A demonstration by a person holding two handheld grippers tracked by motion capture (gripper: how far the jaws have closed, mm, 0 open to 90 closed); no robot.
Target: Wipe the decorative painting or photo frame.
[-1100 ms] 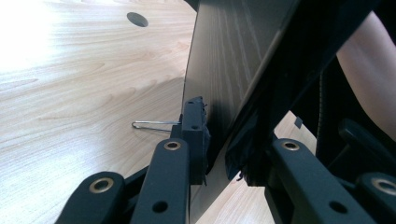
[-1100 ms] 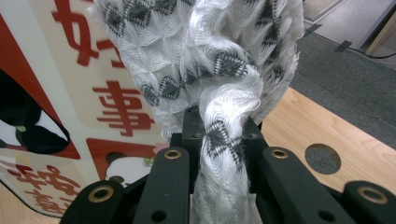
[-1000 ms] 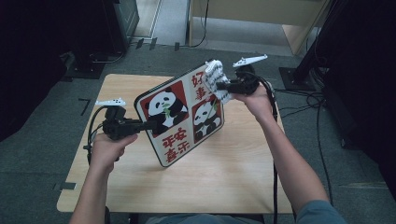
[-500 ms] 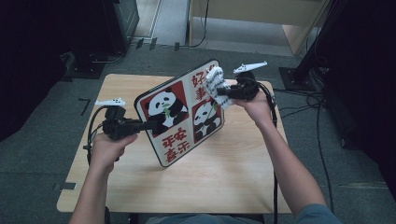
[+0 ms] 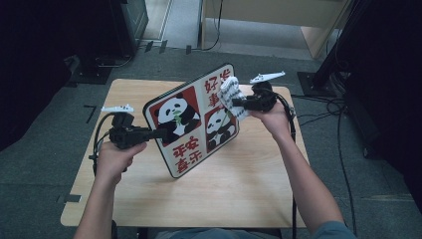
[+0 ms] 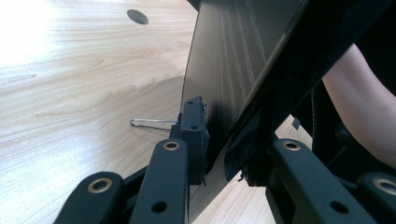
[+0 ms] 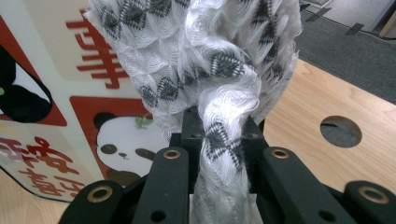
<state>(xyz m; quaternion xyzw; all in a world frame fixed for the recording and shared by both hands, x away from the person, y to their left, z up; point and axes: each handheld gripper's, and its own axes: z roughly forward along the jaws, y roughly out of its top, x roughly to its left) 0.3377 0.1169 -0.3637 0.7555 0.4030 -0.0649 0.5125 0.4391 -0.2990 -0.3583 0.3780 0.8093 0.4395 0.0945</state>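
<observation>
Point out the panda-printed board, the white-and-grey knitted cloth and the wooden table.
Panda-printed rectangular board (image 5: 191, 122), high view, printed face.
White-and-grey knitted cloth (image 7: 205, 51), right gripper view, bunched upper folds.
Light wooden table (image 5: 239, 194), high view, bare top.

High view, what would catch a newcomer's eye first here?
The red, white and black panda picture board stands out first, held tilted above the middle of the light wooden table. The left gripper clamps its left edge. At its upper right, the right gripper presses a white cloth with grey diamond pattern against the board's face.
</observation>
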